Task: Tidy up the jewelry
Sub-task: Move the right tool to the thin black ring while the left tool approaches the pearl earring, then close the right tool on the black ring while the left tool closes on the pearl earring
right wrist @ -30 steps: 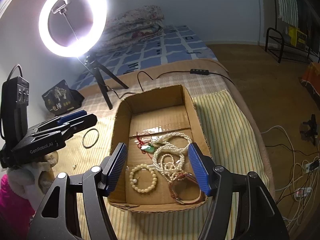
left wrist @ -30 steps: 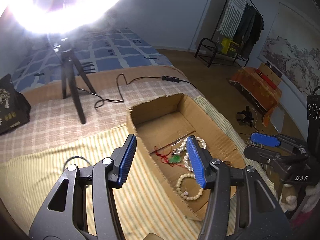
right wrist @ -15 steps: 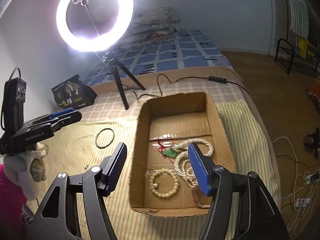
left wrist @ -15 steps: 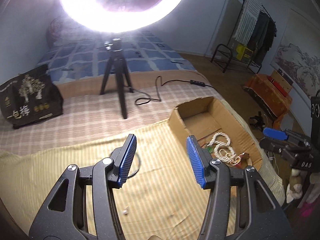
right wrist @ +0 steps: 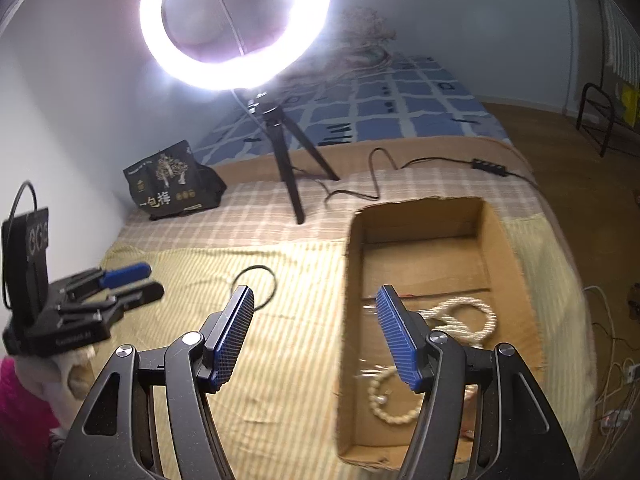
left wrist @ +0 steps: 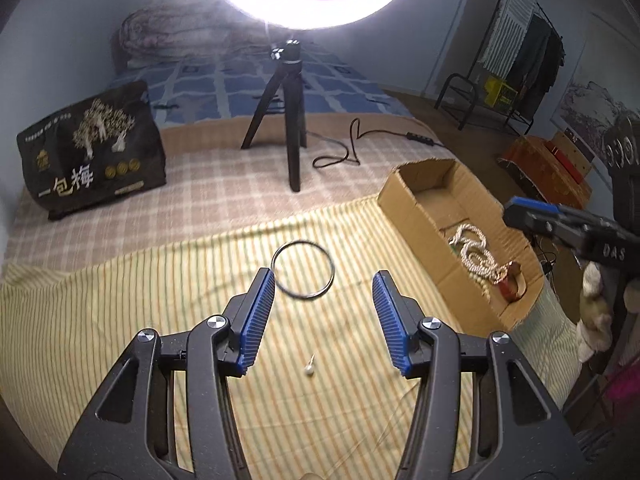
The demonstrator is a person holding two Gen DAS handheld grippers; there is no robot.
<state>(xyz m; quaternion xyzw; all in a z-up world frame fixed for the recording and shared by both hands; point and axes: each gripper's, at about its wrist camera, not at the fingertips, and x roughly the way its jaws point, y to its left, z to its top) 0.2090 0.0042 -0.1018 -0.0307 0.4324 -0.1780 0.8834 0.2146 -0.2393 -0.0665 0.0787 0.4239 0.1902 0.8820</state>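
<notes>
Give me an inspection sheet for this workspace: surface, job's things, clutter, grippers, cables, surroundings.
Surface: striped cloth over a checked blanket on a bed.
Job's things: cardboard box holding pearl necklace and bead bracelet; black ring and small pearl earring lie loose on the cloth.
Clutter: black bag.
Grippers: left gripper closing, nothing between its pads; right gripper open, empty.
Cables: lamp cord across blanket.
Surroundings: ring light on tripod, clothes rack.

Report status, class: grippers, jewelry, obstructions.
Left gripper empty, closing; right gripper open, empty. Black ring and pearl loose on striped cloth; necklaces in cardboard box. Nothing blocking.
</notes>
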